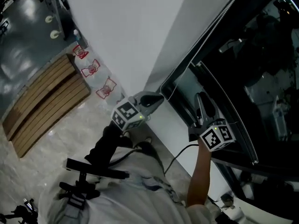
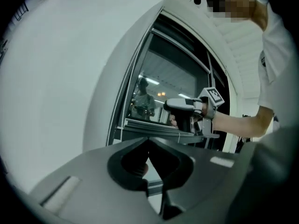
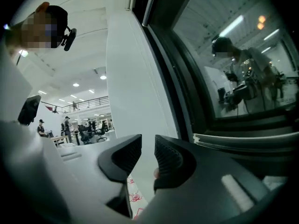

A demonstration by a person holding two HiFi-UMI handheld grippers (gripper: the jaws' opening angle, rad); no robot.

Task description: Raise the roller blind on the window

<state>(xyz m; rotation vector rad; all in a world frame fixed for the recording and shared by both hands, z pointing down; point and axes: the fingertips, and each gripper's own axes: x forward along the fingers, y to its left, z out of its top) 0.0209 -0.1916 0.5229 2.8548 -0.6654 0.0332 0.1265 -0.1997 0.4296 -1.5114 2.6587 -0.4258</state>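
The window is dark glass in a black frame set in a white wall. A bead chain runs down the frame's left edge and shows again as the bead chain in the left gripper view. My left gripper points at the chain's lower loop; its jaws are shut and I see nothing between them. My right gripper is held against the glass by a thin pale bar that crosses the window. Its jaws stand apart with only wall behind the gap.
Below, on the pale floor, a wooden slatted pallet lies beside water bottles with red labels. A black stand sits close to my body. The glass mirrors a person. A cable hangs from the right gripper.
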